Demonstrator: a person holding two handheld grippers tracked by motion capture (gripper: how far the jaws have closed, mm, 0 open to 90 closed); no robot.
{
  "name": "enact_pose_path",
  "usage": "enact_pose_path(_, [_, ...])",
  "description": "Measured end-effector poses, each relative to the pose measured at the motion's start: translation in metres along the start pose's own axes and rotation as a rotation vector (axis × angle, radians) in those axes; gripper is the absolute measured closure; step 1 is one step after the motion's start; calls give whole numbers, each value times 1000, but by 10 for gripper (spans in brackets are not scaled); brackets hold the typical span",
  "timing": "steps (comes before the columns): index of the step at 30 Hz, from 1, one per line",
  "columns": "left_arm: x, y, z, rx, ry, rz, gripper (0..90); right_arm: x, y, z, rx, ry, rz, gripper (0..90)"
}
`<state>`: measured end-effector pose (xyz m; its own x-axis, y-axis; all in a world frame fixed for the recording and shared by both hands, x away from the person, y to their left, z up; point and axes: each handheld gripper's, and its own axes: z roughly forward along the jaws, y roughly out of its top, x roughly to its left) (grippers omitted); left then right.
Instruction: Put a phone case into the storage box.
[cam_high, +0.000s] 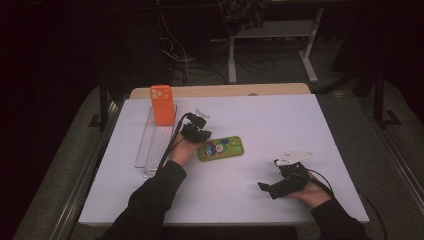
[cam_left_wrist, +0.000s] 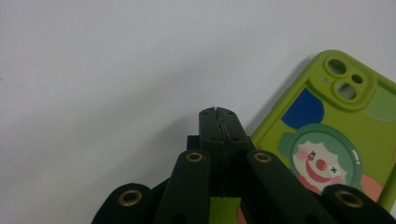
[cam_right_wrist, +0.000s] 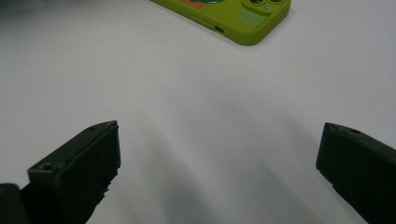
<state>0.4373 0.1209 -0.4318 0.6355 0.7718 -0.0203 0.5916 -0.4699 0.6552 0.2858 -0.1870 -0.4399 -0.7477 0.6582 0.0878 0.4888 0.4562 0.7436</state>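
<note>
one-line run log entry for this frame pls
left gripper: shut, empty, at green phone case edge | right gripper: open, empty, resting on table | orange phone case: upright in clear rack

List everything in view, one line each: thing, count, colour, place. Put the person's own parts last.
green phone case: one, lime green with a clown picture, lying flat mid-table beside the left gripper.
orange phone case: one, orange, standing upright at the far end of the clear rack.
clear rack: one, transparent, along the table's left side.
table: one, white top with a wooden far edge.
desk frames: white legs, on the dark floor beyond the table, with cables.
left gripper: one, black, jaws shut together, empty, at the green case's edge.
right gripper: one, black, jaws wide open, empty, near the table's near right.
sleeves: two, dark, entering from the bottom.
</note>
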Motion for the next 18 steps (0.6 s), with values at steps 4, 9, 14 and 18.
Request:
enact_pose_path(4, [0,0,0,19,6,-1,897,0,0,0,-1,0,3,0])
enact_pose_path(9, [-2,-2,0,32,5,-4,898,0,0,0,-4,0,4,0])
enact_pose_path(14, [-3,-3,-3,46,-1,1,897,0,0,0,-3,-2,2,0])
enact_pose_path(18, [-9,-5,-6,58,-32,-3,898,0,0,0,-3,-3,-3,0])
